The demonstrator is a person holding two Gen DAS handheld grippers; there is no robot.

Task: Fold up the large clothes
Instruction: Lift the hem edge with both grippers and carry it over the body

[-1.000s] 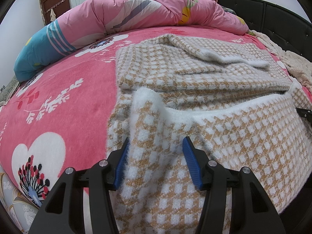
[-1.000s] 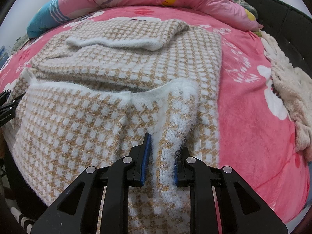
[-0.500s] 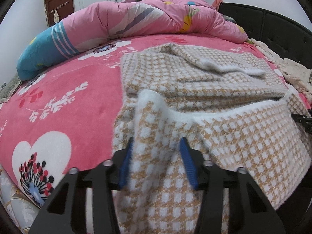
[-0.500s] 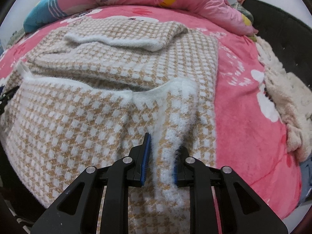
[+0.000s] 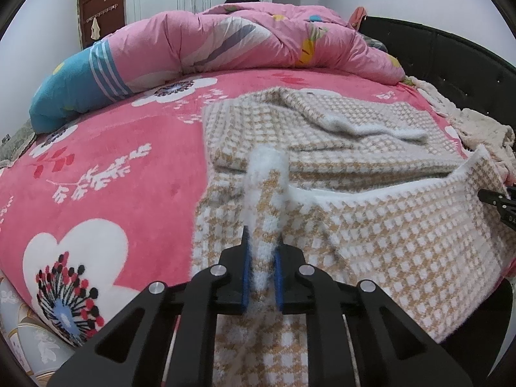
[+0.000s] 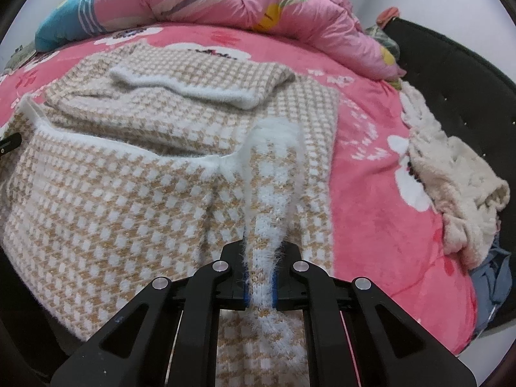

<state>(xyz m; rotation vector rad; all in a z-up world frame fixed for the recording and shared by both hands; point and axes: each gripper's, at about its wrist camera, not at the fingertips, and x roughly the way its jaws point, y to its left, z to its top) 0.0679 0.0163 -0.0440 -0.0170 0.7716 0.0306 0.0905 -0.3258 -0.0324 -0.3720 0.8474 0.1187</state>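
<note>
Since a second ago the left gripper point(image 5: 261, 269) has closed from a wide gape to a tight pinch on the fuzzy white hem, and both cameras have drawn closer and lower over the near edge of the bed point(image 5: 106, 174), while the right gripper point(image 6: 260, 277) was clamped then and is clamped now. From where I stand the pink flowered bed carries everything: a rolled pink quilt point(image 5: 258, 42) lies along its far edge, a cream knit heap point(image 6: 451, 174) slumps at its right edge by the dark headboard point(image 6: 467, 103), and the large houndstooth sweater point(image 6: 135, 193) is spread over the middle, running down to the near edge and over it. Its sleeve point(image 6: 209, 80) is already folded across the upper body. The bottom hem point(image 5: 371, 193) is raised in a white-edged band, slung between the two grippers, each biting one end of it with fabric filling the blue pads. I would judge the step in hand to be carrying that hem up over the body toward the far edge. To do it well, both ends should rise together and travel level, keeping the band taut enough not to sag in the middle, then land square on the shoulders before either grip lets go. The knit is thick and stretchy, so pulling apart too hard would skew the fold.
</note>
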